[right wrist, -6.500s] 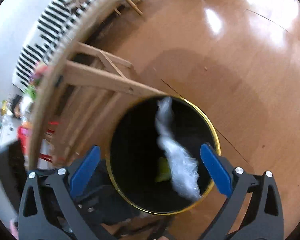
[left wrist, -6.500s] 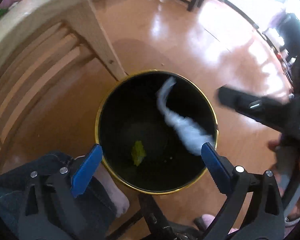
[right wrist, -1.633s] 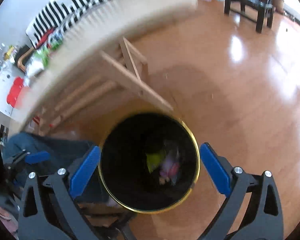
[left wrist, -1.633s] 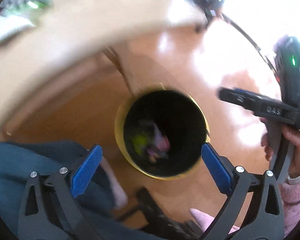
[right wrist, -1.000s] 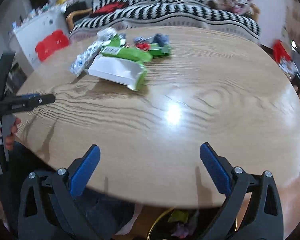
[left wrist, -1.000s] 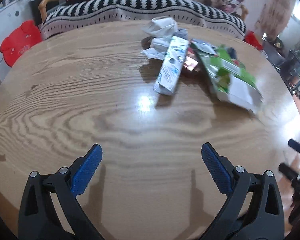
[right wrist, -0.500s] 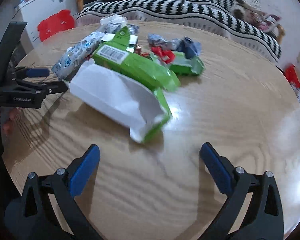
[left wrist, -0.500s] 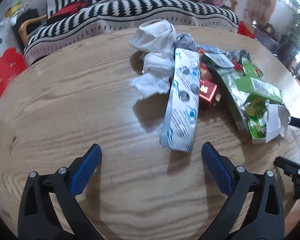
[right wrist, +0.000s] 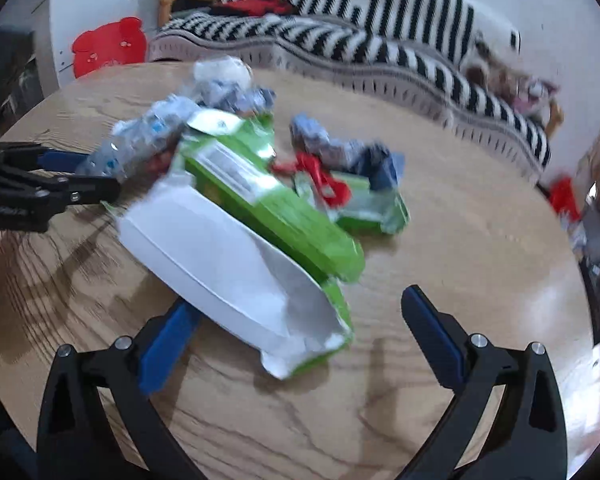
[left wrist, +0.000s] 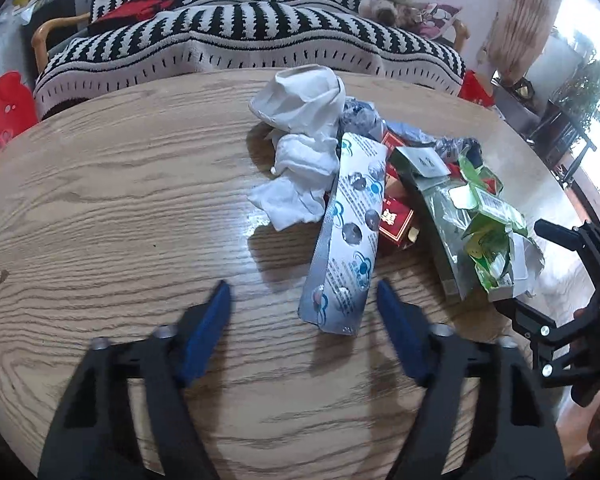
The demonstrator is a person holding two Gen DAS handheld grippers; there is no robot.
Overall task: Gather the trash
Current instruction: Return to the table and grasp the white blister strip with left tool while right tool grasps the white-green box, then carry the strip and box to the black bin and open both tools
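Wood-grain bench (left wrist: 100, 208) carrying a heap of trash, as we see it from our two wrist cameras. Our left tongs (left wrist: 303, 312) are closing, their blue pads on either side of the near end of a silver pill strip (left wrist: 350, 240); the pads do not yet press on it. The strip lies tilted, its far end resting on crumpled white tissue (left wrist: 300, 152) and a red carton (left wrist: 396, 220). Just to the right lies a torn green packet (left wrist: 480, 236), and beyond it, at the frame edge, we see the right tongs (left wrist: 516, 272).

From the right wrist (this view is blurred), our right tongs (right wrist: 296, 324) stand wide open around the torn white end of the green packet (right wrist: 260, 208), without gripping it. More wrappers (right wrist: 340, 168) lie behind. A striped sofa (right wrist: 340, 52) stands beyond the bench.
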